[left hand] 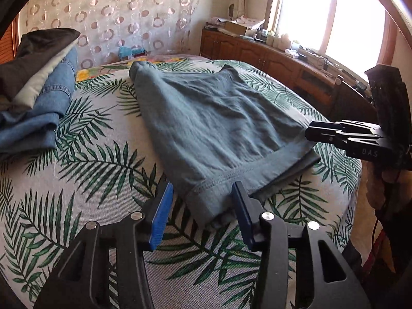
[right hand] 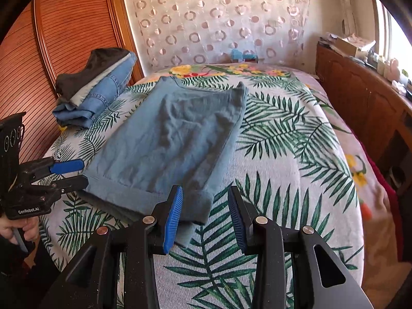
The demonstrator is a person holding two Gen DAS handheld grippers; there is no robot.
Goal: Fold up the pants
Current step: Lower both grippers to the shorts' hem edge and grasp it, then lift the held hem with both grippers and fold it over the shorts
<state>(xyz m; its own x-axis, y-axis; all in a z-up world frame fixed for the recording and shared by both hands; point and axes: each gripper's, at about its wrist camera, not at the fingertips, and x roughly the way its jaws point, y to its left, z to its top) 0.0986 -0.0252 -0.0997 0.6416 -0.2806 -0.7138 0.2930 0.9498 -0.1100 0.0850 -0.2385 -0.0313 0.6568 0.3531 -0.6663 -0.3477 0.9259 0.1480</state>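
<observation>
Grey-blue pants (left hand: 216, 131) lie folded on the leaf-print bed cover; they also show in the right wrist view (right hand: 175, 141). My left gripper (left hand: 203, 216) is open, its blue pads on either side of the pants' near hem corner, just above the cover. It also shows at the left of the right wrist view (right hand: 77, 173), by the hem's left end. My right gripper (right hand: 206, 216) is open and empty, over the near right corner of the pants. It shows in the left wrist view (left hand: 312, 132) at the pants' right edge.
A stack of folded clothes, jeans at the bottom (left hand: 43, 97), sits at the bed's far left (right hand: 95, 90). A wooden cabinet (left hand: 273, 59) with clutter runs along the window side. A wooden headboard (right hand: 51, 38) stands at left. The leaf-print cover (right hand: 283, 154) spreads to the right.
</observation>
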